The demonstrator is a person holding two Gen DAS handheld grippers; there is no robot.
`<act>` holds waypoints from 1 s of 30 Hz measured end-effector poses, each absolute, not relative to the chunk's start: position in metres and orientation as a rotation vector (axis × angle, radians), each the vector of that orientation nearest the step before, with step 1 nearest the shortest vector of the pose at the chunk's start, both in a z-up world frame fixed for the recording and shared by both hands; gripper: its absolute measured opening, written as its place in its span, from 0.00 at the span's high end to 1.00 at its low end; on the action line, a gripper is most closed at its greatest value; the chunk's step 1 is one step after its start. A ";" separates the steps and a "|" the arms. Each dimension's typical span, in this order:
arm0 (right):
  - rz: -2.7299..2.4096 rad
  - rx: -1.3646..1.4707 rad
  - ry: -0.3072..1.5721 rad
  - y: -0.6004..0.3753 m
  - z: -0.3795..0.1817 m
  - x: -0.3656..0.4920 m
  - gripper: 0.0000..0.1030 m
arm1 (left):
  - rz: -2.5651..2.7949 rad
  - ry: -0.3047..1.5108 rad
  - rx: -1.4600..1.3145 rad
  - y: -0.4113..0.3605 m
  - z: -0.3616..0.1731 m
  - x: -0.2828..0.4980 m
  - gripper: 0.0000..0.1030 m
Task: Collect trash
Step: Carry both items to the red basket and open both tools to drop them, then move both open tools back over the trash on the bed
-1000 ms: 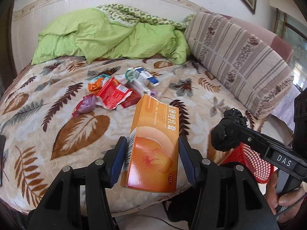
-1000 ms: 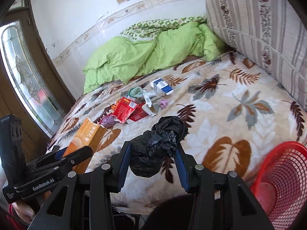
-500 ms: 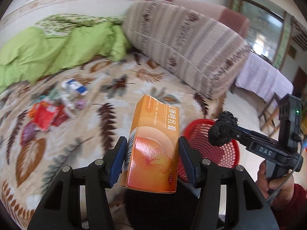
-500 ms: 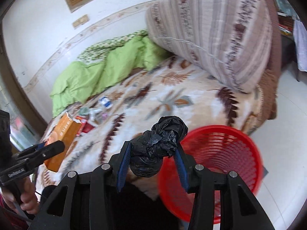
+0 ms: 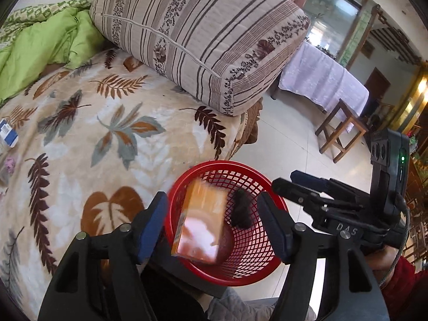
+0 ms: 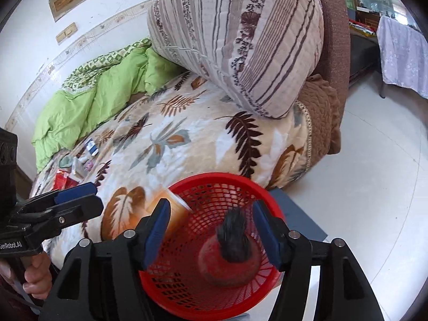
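Both grippers are opening above one red basket (image 5: 256, 275) on the floor at the bed's edge. Left gripper (image 5: 216, 227): empty, one orange box (image 5: 200, 227) falling beneath. Right gripper (image 6: 211, 230): empty, one black bag (image 6: 235, 243) dropping inside.

I'm working in a lived-in home, a bedroom by the look of it. A bed (image 5: 112, 139) covered by a cream blanket printed with brown and grey leaves fills the left of the left wrist view, with a rumpled green duvet (image 5: 40, 45) in the upper left and a big striped floral cushion (image 5: 203, 37) across the top. A plain white wall with a patterned border strip (image 6: 88, 42) shows at the upper left of the right wrist view. At the right of the left wrist view – pale tiled floor (image 5: 289, 139), a table under a lilac cloth (image 5: 321, 80) and a wooden stool (image 5: 339, 131) – it opens onto another room.
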State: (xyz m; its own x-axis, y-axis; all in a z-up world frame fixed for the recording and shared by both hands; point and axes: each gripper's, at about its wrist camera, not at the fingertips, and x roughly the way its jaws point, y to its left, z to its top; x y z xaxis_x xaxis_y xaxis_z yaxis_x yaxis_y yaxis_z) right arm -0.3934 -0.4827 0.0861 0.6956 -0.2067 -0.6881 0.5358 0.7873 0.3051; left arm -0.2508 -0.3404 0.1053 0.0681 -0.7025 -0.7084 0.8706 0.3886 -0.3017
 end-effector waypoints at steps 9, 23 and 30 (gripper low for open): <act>-0.360 0.536 0.672 -0.482 0.093 -0.357 0.35 | -1.034 0.920 0.144 -0.288 0.105 -0.198 0.33; -0.022 0.407 0.723 -0.368 0.099 -0.235 0.35 | -0.706 0.882 0.047 -0.147 0.100 -0.125 0.33; 0.030 0.376 0.759 -0.341 0.096 -0.208 0.35 | -0.452 0.816 -0.035 -0.050 0.103 -0.065 0.32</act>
State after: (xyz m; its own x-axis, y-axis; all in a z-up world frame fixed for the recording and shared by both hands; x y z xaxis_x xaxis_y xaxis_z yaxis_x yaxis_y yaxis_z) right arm -0.2079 -0.3415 0.0960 0.7282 0.1613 -0.6662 0.1074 0.9331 0.3433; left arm -0.0655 -0.0504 0.1026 0.5953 -0.4024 -0.6954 0.3761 0.9044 -0.2013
